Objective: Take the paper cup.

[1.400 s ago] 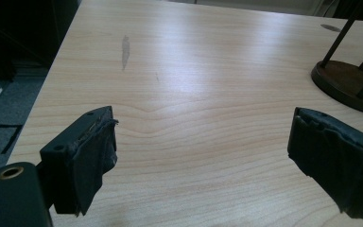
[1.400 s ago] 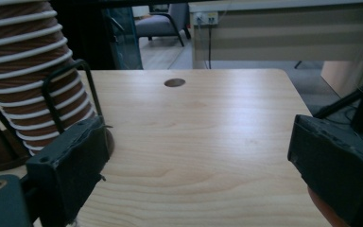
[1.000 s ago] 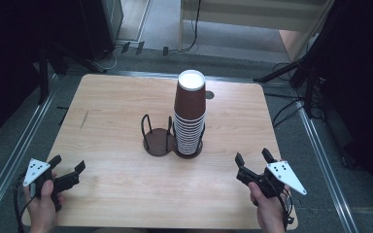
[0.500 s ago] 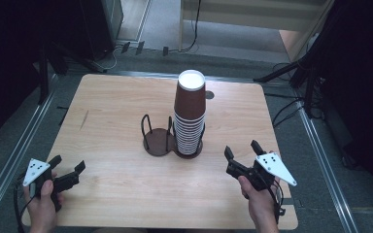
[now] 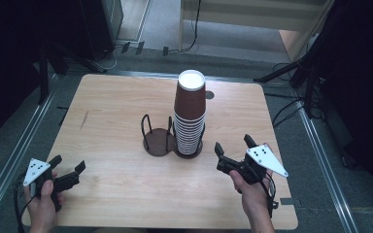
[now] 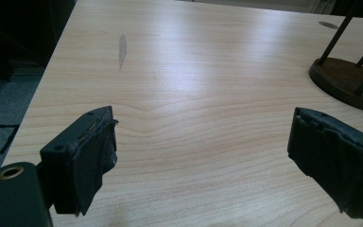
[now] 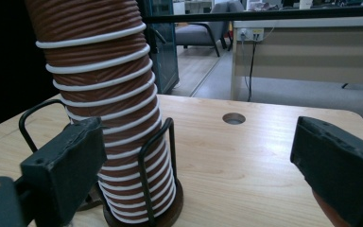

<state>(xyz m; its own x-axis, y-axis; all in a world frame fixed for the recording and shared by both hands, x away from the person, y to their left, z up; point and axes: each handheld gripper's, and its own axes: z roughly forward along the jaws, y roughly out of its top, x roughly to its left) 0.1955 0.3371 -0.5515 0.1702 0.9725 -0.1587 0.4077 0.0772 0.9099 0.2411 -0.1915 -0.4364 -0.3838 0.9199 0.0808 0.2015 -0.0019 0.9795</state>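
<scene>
The right hand-held gripper [image 5: 233, 149] has moved in from the right edge of the pale wooden tabletop [image 5: 116, 111] over the last second and now sits closer to the tall stack of brown ribbed paper cups with white rims [image 5: 189, 116]. Its jaws are spread wide and hold nothing. That approach suggests the work in hand is taking a cup from the stack, and that the reach has begun but no contact is made yet.

The stack stands upright in the right ring of a dark two-ring wire cup holder [image 5: 167, 141] near the middle of the tabletop; the left ring is empty. From the high view the right hand-held gripper lies to the right of the holder and nearer the person, near it but not touching. In the right gripper view the stack [image 7: 108, 109] rises just behind the left jaw, off to one side of the gap between the jaws, so the gripper probably needs to swing across before it can close around a cup.

The left hand-held gripper [image 5: 68, 170] has not moved: it rests near the near left corner, well apart from the holder, jaws open and empty, with bare tabletop [image 6: 194, 94] between them.
</scene>
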